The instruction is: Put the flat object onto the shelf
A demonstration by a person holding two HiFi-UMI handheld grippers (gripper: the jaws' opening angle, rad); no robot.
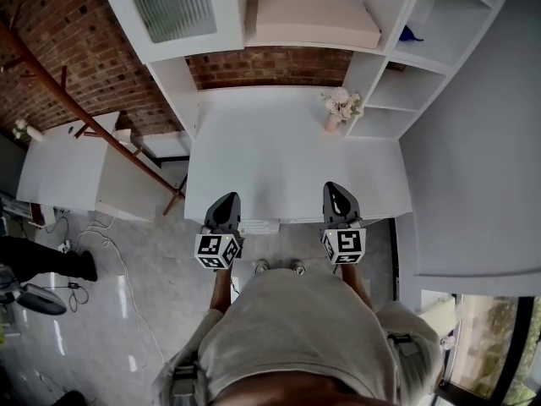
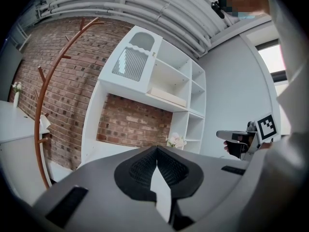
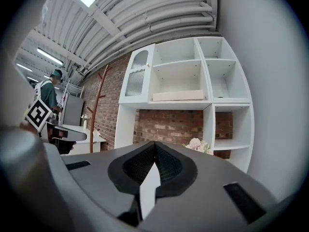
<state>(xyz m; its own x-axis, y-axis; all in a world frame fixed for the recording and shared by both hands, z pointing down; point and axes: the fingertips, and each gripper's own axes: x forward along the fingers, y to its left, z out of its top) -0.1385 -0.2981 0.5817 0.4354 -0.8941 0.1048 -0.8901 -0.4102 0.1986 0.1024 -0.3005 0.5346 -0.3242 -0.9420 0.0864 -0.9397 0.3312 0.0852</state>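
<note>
A flat beige slab (image 1: 313, 19) lies on the middle shelf of the white shelf unit (image 1: 385, 57), above the desk; it also shows as the slab (image 2: 166, 96) in the left gripper view and the slab (image 3: 178, 95) in the right gripper view. My left gripper (image 1: 226, 203) hovers at the near edge of the white desk (image 1: 279, 159), its jaws shut and empty. My right gripper (image 1: 337, 193) is level with it, a little to the right, also shut on nothing. Each gripper view looks over its own closed jaws, the left gripper (image 2: 156, 151) and the right gripper (image 3: 155, 146), toward the shelves.
A small vase of pale flowers (image 1: 340, 106) stands at the desk's back right. A brown coat rack (image 1: 84, 117) leans left of the desk, beside a white side table (image 1: 63, 163). A ribbed glass cabinet door (image 1: 173, 7) is upper left. Cables trail on the floor (image 1: 101, 260).
</note>
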